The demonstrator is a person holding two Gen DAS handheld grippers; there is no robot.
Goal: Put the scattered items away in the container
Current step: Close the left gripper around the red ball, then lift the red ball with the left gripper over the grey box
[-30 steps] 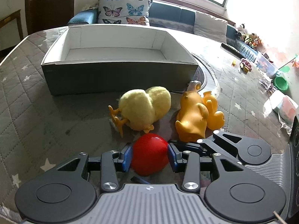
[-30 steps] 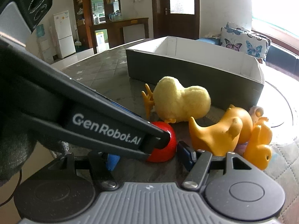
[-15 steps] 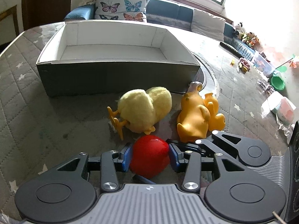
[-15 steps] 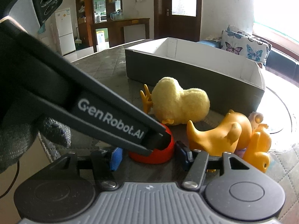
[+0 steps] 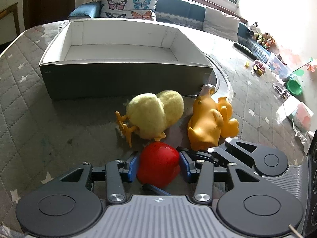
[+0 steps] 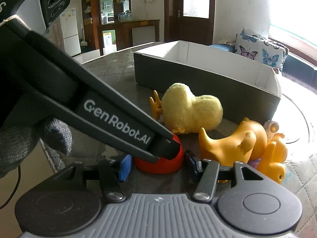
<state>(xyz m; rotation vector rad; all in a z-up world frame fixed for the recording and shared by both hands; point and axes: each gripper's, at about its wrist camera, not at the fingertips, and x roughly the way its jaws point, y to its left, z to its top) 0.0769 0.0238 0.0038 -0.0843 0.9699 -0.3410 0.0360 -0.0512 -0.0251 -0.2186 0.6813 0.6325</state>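
Observation:
A red rounded toy (image 5: 158,163) lies on the quilted table, held between the blue pads of my left gripper (image 5: 157,165), which is shut on it. In the right wrist view the same red toy (image 6: 174,161) sits between the pads of my right gripper (image 6: 156,163), whose jaws stand apart around it without touching; the left gripper's black arm (image 6: 95,107) crosses over it. A fluffy yellow chick (image 5: 154,114) lies on its side just beyond. Two orange rubber ducks (image 5: 210,123) lie to its right. The open grey box (image 5: 122,59) with a white inside stands behind them.
A sofa with butterfly cushions (image 5: 128,6) is behind the table. Small toys, a clear bin and a green bowl (image 5: 294,87) lie at the table's far right. A round glass turntable rim (image 5: 223,79) sits beside the box. A gloved hand (image 6: 29,138) holds the left gripper.
The left gripper has drawn back and risen a little with the red toy between its pads, so the box looks farther. The right gripper's view has barely shifted.

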